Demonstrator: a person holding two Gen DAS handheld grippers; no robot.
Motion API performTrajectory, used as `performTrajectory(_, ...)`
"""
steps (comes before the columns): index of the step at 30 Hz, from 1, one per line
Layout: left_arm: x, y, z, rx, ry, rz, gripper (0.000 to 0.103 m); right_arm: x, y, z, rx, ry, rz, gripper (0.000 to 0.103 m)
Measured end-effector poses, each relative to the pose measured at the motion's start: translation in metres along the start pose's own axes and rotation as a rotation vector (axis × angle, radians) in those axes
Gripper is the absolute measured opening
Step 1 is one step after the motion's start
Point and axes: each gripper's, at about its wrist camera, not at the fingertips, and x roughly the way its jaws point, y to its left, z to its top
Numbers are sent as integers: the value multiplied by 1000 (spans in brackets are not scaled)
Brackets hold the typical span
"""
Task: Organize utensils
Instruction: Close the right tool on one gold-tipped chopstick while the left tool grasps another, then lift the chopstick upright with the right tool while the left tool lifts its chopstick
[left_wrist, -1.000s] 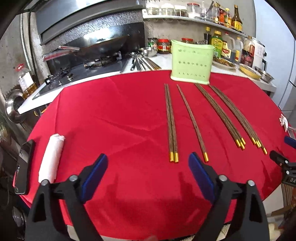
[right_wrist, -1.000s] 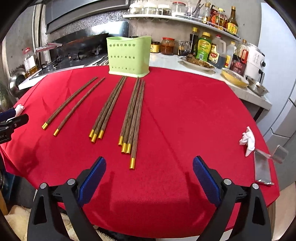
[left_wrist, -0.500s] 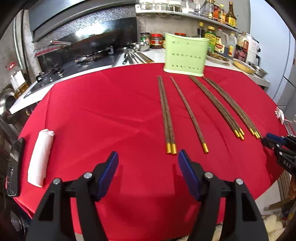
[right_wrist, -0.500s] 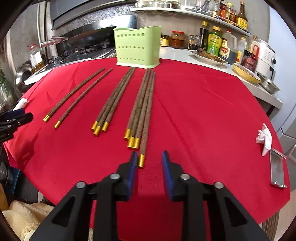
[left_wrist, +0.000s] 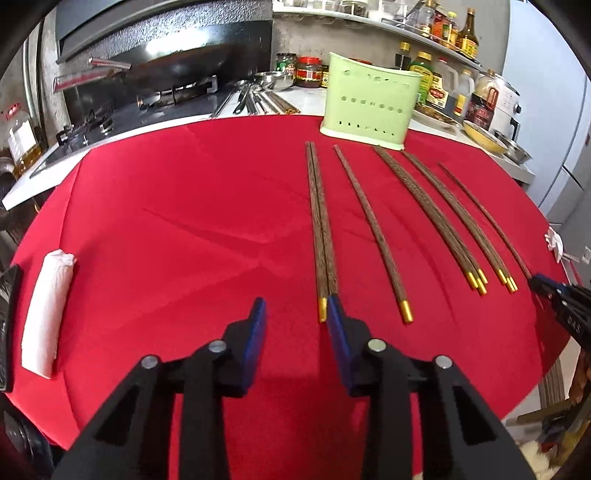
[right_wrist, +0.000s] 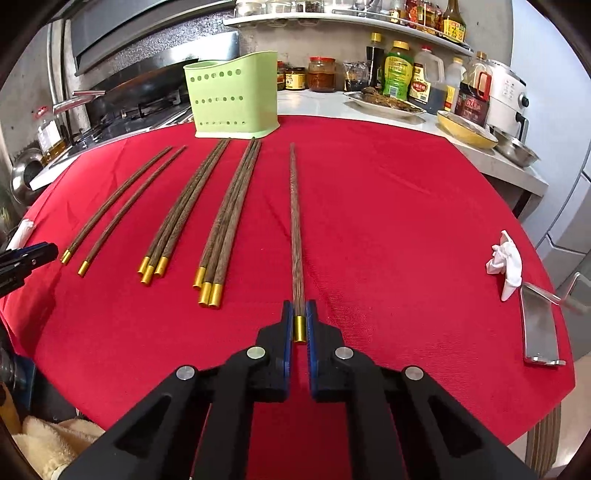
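Several dark wooden chopsticks with gold ends lie in groups on the red tablecloth (right_wrist: 388, 221), pointing at a green perforated utensil holder (right_wrist: 234, 96) at the far edge. My right gripper (right_wrist: 299, 314) is shut on the gold end of one chopstick (right_wrist: 295, 221), apart from the group of three (right_wrist: 225, 221) to its left. My left gripper (left_wrist: 295, 310) is open; its right finger (left_wrist: 336, 317) touches the gold ends of the leftmost pair (left_wrist: 321, 229). The holder (left_wrist: 369, 99) stands behind in the left wrist view.
A rolled white cloth (left_wrist: 46, 310) lies at the table's left edge. A crumpled tissue (right_wrist: 506, 262) and a metal piece (right_wrist: 539, 325) lie at the right edge. Stove, wok (left_wrist: 177, 66), bottles and bowls stand on the counter behind.
My right gripper closed on one chopstick's gold end and drew it right, away from its group. My left gripper narrowed and moved forward to the leftmost pair's gold ends.
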Motion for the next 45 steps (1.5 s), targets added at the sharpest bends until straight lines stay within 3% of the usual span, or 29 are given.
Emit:
performTrajectory(5,10,-4,6,8,13,-11,33,1,5,2,-26,0,-16,7)
performTrajectory(12,21,-17,13,85,32,77,33,5,6,5,-26,-3,-12,9)
performTrajectory(16,18,-20,11,97,51,90,33,4,9,1,-22,-27,-10,10)
performTrajectory(18,16,-23,8,119,55,83,27,2,9,-2,-28,-40,-9,10)
performTrajectory(20,14,-29,5,158,53,78,11,1,9,-5,-33,-56,-9,10)
performTrajectory(21,14,-32,4,173,48,84,8,1,9,-5,-30,-64,-8,8)
performTrajectory(26,9,-24,4,130,24,13,7,2,2,-3,23,-83,44,7)
performTrajectory(36,-59,-18,20,87,-188,-10,7,-56,7,20,10,-239,36,7)
performTrajectory(45,-131,-28,40,120,-402,-29,7,-123,11,47,-3,-410,42,7)
